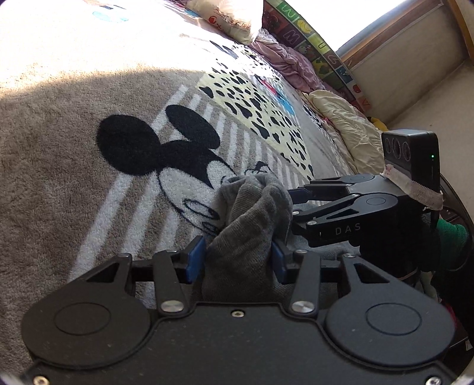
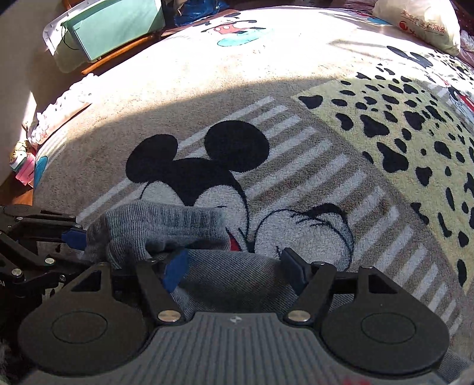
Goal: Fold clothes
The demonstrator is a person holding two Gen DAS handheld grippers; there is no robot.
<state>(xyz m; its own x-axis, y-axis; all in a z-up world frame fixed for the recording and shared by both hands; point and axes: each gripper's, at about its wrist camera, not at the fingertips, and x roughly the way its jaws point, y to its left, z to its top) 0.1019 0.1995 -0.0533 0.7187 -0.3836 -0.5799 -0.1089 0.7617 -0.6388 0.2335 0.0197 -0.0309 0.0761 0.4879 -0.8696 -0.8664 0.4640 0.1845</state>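
A grey ribbed knit garment lies bunched on the cartoon mouse blanket. My left gripper is shut on it, and both blue pads press into the raised fold. In the right wrist view that fold stands at the left, with the left gripper beside it and one of its pads hidden. The flat part of the garment lies under my right gripper, which is open with nothing pinched. From the left wrist view, the right gripper comes in from the right, its tips at the fold.
The blanket covers a bed, sunlit at the far side. A white pillow and crumpled pink and cream bedding lie along the far edge. A green storage box stands beyond the bed's left corner. A green-sleeved hand holds the right gripper.
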